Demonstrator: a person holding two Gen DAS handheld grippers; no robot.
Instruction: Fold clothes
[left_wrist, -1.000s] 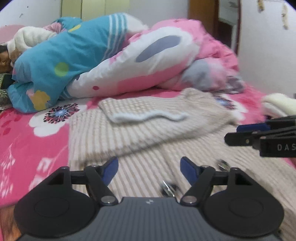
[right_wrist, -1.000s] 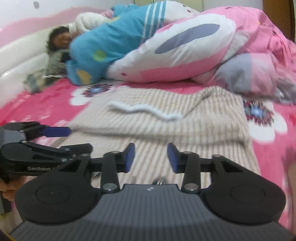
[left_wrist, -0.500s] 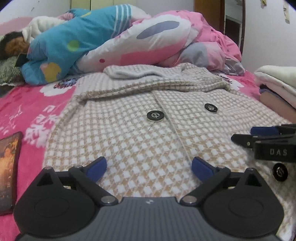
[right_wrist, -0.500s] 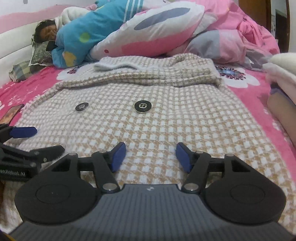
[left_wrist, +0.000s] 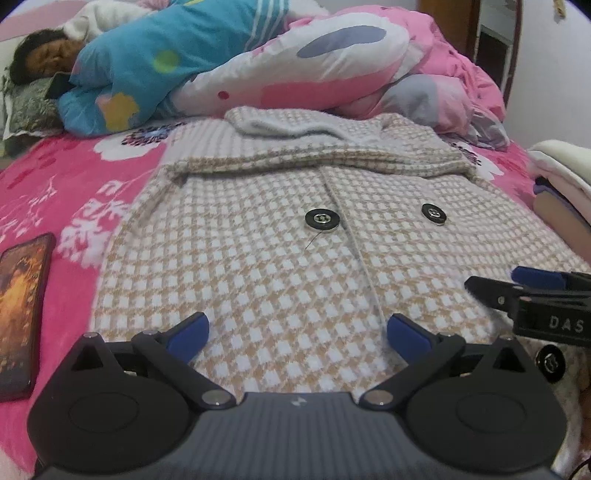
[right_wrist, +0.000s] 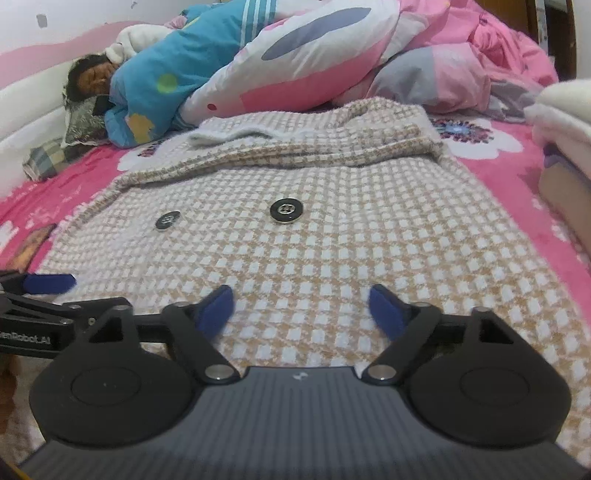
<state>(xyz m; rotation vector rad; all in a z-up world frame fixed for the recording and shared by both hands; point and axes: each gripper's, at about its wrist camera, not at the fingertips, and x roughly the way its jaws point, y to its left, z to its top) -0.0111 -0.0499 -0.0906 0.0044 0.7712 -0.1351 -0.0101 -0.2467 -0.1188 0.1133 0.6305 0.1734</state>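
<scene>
Left wrist view: houndstooth coat (left_wrist: 258, 258) is lying flat on the pink floral bedsheet (left_wrist: 55, 192), front up, long axis running away from the camera, collar (left_wrist: 295, 127) at the far end. Beige-and-white check, black buttons (left_wrist: 322, 218), front edge running down the middle. Left gripper (left_wrist: 297, 330) is hovering over the near part, jaws spread wide, gripping nothing. Right gripper (left_wrist: 517, 284) is showing at the right edge. Phone (left_wrist: 20, 314) is lying left of the coat.

Right wrist view: coat (right_wrist: 332, 240) is pointing the same way, collar far. Right gripper (right_wrist: 301, 308) is sitting wide apart over the fabric, empty. Folded pile (right_wrist: 565, 125) is sitting right; sleeping person (right_wrist: 92, 79) far left.
</scene>
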